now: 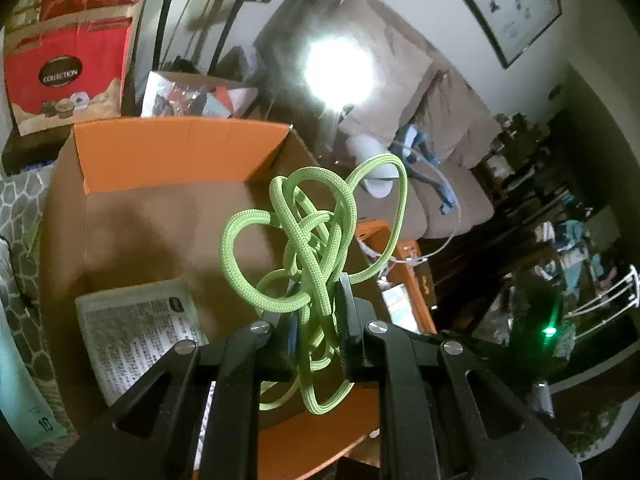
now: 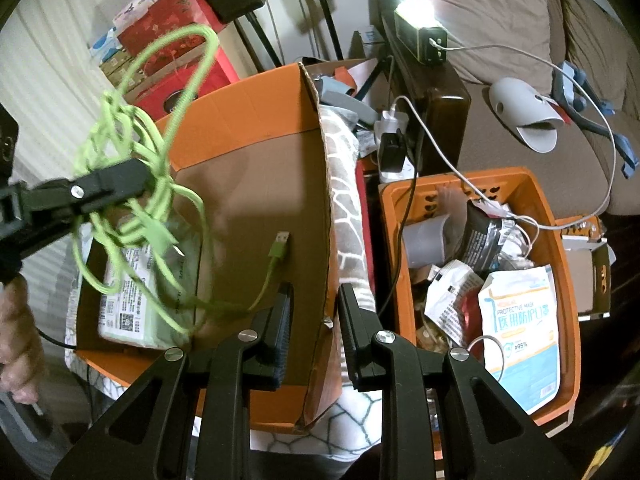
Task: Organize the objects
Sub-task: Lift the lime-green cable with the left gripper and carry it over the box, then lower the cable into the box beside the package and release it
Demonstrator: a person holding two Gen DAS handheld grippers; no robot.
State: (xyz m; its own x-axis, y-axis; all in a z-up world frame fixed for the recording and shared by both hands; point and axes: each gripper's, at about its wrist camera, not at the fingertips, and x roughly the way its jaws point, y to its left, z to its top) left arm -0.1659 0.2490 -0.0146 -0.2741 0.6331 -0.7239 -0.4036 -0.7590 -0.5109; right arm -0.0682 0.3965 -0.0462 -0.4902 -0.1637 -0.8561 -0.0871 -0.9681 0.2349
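Tangled lime-green braided USB cable (image 1: 316, 248) held over the open orange-and-brown cardboard box (image 2: 256, 184).

The left gripper (image 1: 318, 322) is clenched on the cable bundle, loops spilling above and below its fingers, and hangs over the box's left side above a pale green printed packet (image 2: 136, 300) lying on the floor of the box. The cable's plug end (image 2: 280, 244) trails down inside the box. The right gripper (image 2: 314, 332) straddles the box's right wall, its fingers slightly parted and not pressing it, beside an orange plastic basket (image 2: 536, 184).
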